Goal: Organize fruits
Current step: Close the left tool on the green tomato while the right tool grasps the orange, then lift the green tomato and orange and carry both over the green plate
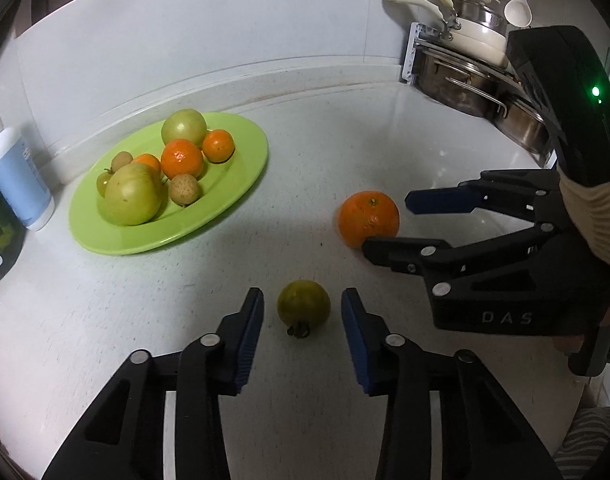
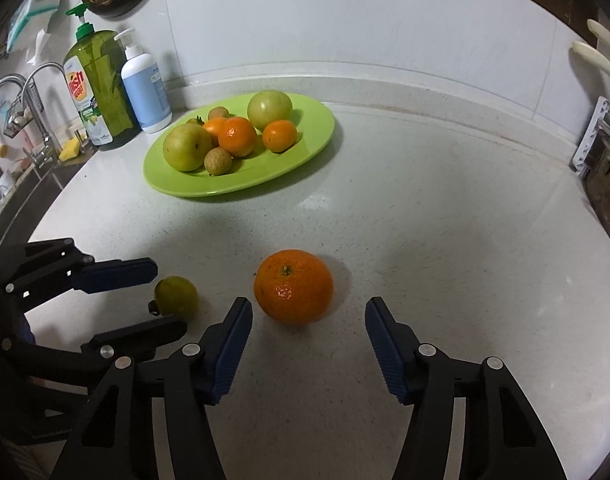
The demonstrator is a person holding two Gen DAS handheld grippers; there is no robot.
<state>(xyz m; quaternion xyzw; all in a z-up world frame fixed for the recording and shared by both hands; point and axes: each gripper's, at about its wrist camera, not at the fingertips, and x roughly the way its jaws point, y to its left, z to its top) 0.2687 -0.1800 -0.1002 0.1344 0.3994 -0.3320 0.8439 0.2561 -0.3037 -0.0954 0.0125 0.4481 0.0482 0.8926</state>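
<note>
A green plate (image 1: 233,184) (image 2: 305,148) near the back wall holds several fruits: green tomatoes, mandarins and small tan ones. A small green tomato (image 1: 303,307) (image 2: 176,295) lies on the white counter between the open fingers of my left gripper (image 1: 303,300) (image 2: 165,300), which do not touch it. A loose mandarin (image 1: 368,219) (image 2: 293,286) lies to its right. My right gripper (image 2: 309,308) (image 1: 385,224) is open with its fingertips at the mandarin's sides, apart from it.
Two pump bottles, one green (image 2: 97,92) and one white and blue (image 1: 17,176) (image 2: 145,88), stand left of the plate. A sink with taps (image 2: 29,92) is at far left. Steel pots (image 1: 465,76) on a rack stand at the back right.
</note>
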